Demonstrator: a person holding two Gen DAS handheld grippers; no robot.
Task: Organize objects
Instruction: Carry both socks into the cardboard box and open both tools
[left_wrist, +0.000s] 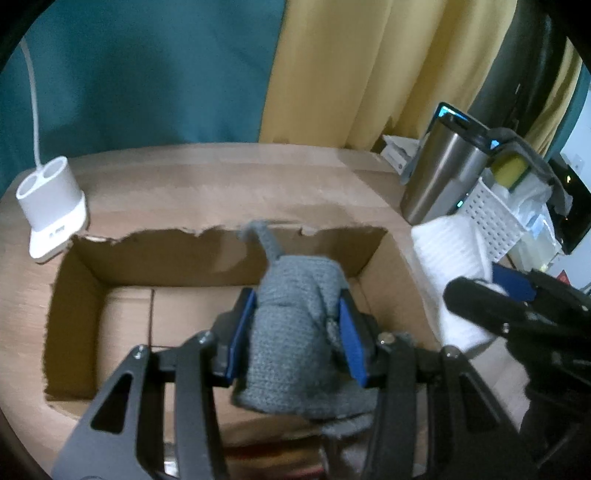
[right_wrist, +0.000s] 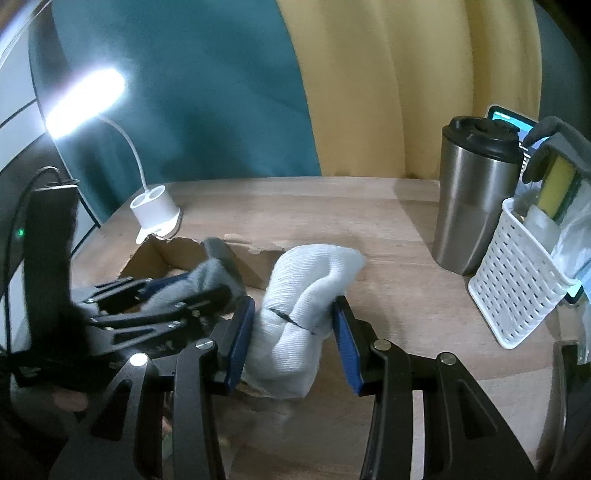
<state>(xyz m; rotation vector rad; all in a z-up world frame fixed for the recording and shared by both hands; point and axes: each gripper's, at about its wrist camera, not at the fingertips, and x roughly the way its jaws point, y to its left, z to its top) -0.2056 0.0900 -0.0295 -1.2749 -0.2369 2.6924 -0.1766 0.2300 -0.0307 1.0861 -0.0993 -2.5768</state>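
My left gripper (left_wrist: 297, 332) is shut on a grey knitted sock bundle (left_wrist: 291, 332) and holds it over the open cardboard box (left_wrist: 92, 295). My right gripper (right_wrist: 295, 328) is shut on a white rolled sock bundle (right_wrist: 295, 295), just right of the box. In the left wrist view the right gripper (left_wrist: 517, 314) and the white bundle (left_wrist: 450, 251) show at the right. In the right wrist view the left gripper (right_wrist: 155, 299) with the grey bundle (right_wrist: 210, 277) shows at the left, over the box (right_wrist: 155, 254).
A steel tumbler (right_wrist: 472, 206) and a white perforated basket (right_wrist: 517, 280) holding a sponge stand at the right of the wooden table (right_wrist: 314, 206). A white lamp base (left_wrist: 51, 206) stands behind the box at left. Curtains hang behind.
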